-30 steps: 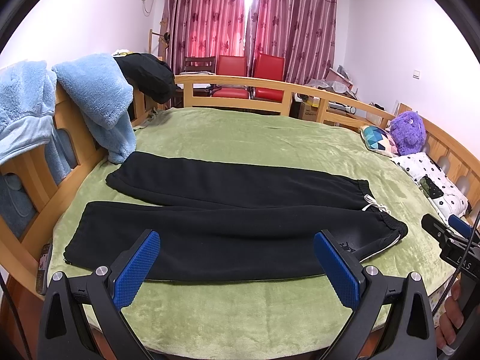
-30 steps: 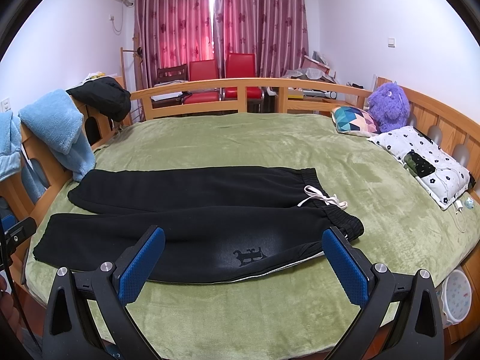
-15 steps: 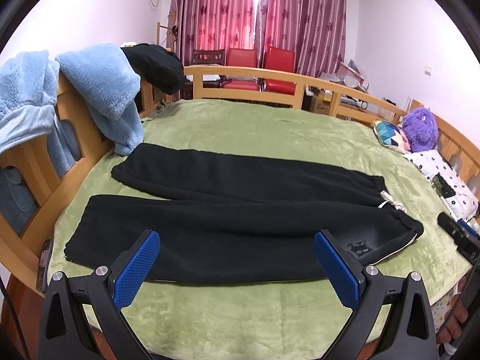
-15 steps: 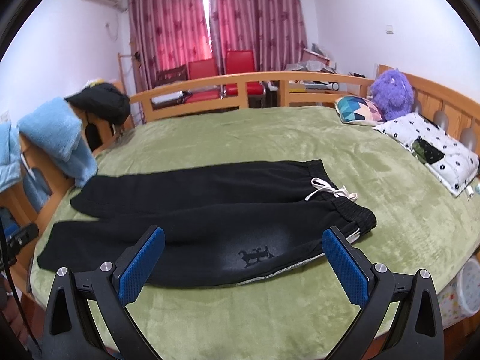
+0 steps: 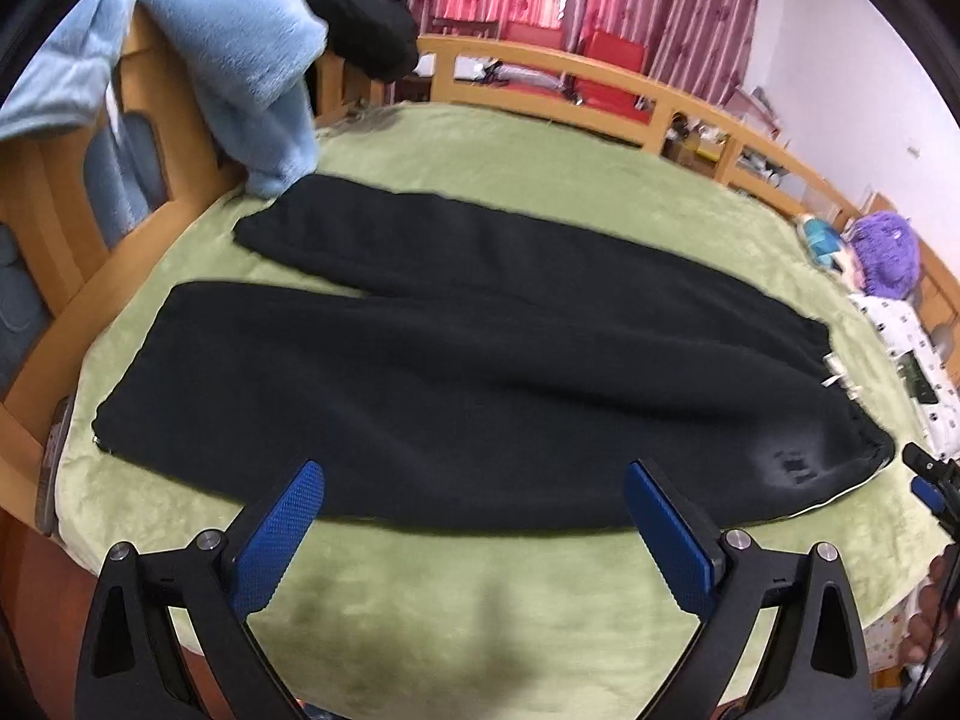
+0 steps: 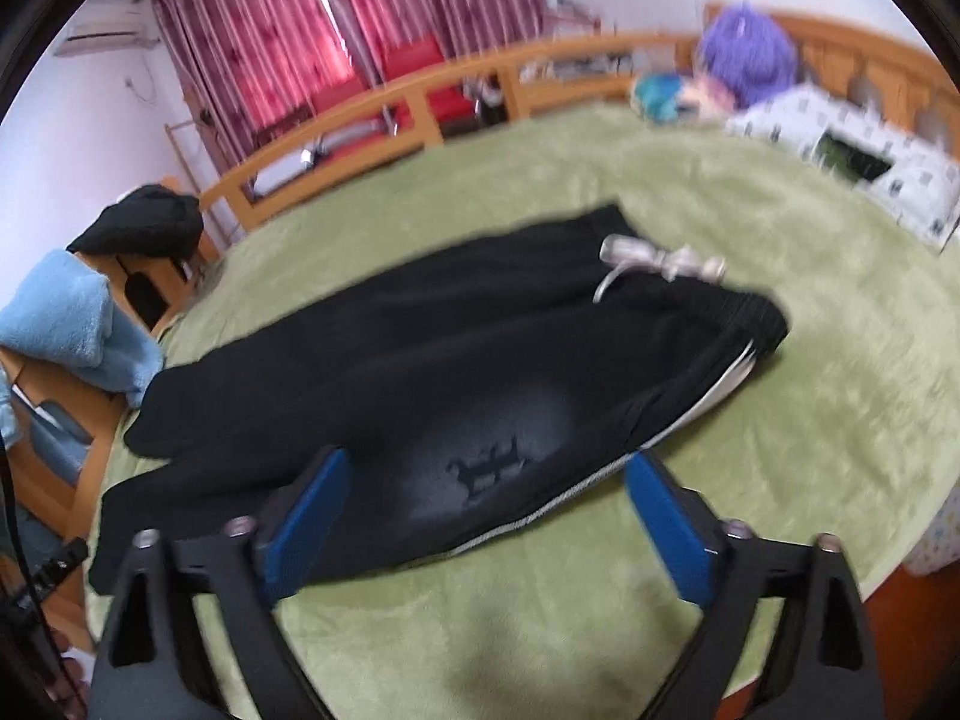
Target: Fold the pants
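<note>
One pants (image 5: 480, 372) flat on bed (image 5: 540, 180); two grippers, left gripper (image 5: 474, 510) spread, right gripper (image 6: 486, 504) narrowing, empty.

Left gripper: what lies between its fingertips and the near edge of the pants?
In the left wrist view, only bare green blanket lies between the open left gripper and the near edge of the black pants. Nothing sits between its fingers.

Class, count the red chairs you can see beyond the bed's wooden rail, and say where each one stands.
2: one red chair left, another red chair right of it, both behind the wooden rail before the curtains. Others may be hidden.
</note>
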The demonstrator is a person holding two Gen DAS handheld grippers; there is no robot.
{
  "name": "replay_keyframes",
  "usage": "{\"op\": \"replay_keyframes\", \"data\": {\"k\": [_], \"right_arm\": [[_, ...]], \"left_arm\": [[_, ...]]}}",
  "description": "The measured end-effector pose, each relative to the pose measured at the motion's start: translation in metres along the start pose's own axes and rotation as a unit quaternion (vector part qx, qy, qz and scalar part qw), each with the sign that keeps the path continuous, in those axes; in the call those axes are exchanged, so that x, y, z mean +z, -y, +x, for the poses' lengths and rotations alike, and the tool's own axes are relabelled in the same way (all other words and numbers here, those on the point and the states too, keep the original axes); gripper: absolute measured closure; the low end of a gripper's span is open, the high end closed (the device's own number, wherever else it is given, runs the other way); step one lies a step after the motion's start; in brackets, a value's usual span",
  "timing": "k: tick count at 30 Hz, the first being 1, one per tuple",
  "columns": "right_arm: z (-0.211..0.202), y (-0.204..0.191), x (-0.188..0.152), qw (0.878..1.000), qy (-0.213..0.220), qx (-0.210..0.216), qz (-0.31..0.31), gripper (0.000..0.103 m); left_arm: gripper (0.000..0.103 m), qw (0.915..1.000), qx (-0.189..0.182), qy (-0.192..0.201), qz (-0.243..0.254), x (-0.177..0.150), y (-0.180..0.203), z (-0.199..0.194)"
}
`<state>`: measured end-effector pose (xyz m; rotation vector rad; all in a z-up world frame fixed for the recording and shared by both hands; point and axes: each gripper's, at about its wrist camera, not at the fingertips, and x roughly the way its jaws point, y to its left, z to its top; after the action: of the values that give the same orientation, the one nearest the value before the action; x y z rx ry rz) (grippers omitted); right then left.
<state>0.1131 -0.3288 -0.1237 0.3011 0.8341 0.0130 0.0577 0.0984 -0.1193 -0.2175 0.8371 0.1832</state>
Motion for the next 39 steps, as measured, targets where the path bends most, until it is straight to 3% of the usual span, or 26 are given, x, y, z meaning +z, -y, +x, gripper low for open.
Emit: {"op": "replay_keyframes", "data": {"k": [4, 6, 10, 15, 22, 27, 32, 35, 36, 37, 38, 39], "right_arm": [[0.029, 0.003, -0.010, 0.998, -0.017, -0.054, -0.036, 0.023], [0.040, 0.008, -0.013, 0.998, -0.022, -0.050, -0.043, 0.023], [0.041, 0.022, -0.013, 0.997, -0.013, -0.065, -0.037, 0.023], [0.060, 0.058, -0.011, 0.995, -0.031, -0.092, 0.004, 0.023], [0.093, 0.094, -0.020, 0.994, -0.057, -0.039, 0.087, 0.023], [0.110, 0.098, -0.017, 0.989, -0.057, 0.014, 0.134, 0.023], [0.137, 0.094, -0.005, 0.987, -0.062, 0.014, 0.146, 0.023], [0.147, 0.089, -0.003, 0.988, -0.045, 0.003, 0.149, 0.032], [0.150, 0.085, -0.004, 0.989, -0.038, -0.008, 0.140, 0.052], [0.155, 0.080, -0.003, 0.991, -0.048, -0.011, 0.123, 0.063], [0.157, 0.079, -0.003, 0.992, -0.051, -0.015, 0.113, 0.068], [0.155, 0.077, -0.003, 0.993, -0.046, -0.021, 0.107, 0.073]], "left_arm": [[0.003, 0.9983, -0.020, -0.034, -0.043, -0.012, -0.027, 0.028], [0.003, 0.9965, -0.023, -0.043, -0.067, -0.020, -0.041, 0.041], [0.003, 0.9926, -0.029, -0.055, -0.105, -0.038, -0.060, 0.058], [0.003, 0.9845, -0.024, -0.073, -0.157, -0.053, -0.090, 0.081], [0.003, 0.9707, -0.041, -0.053, -0.230, -0.051, -0.133, 0.104], [0.003, 0.9663, -0.036, -0.046, -0.251, -0.041, -0.147, 0.120], [0.003, 0.9666, -0.021, -0.049, -0.251, -0.031, -0.139, 0.131], [0.015, 0.9648, -0.014, -0.040, -0.260, -0.029, -0.138, 0.131], [0.027, 0.9648, -0.006, -0.041, -0.260, -0.029, -0.139, 0.131], [0.039, 0.9658, 0.004, -0.041, -0.256, -0.029, -0.140, 0.131], [0.067, 0.9665, 0.011, -0.042, -0.253, -0.027, -0.143, 0.131], [0.080, 0.9668, 0.016, -0.047, -0.251, -0.027, -0.146, 0.130]]}}
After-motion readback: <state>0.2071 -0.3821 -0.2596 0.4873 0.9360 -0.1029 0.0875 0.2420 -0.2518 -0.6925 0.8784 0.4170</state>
